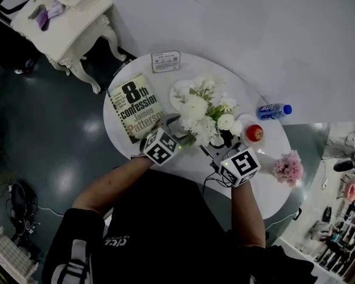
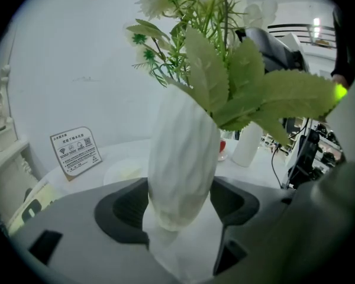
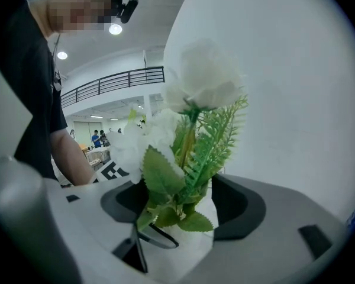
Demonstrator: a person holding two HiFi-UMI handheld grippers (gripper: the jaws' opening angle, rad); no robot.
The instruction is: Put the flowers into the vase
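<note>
At the table's near edge, the left claw clamps the vase low down, and the right claw stands wide around the stems of the white flowers, which seem to sit in the vase already. Farther right a pink flower lies on the table, so I'd judge only that one is left.

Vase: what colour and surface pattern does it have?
White vase, with ribbed grooves; shows best in the left gripper view.
</note>
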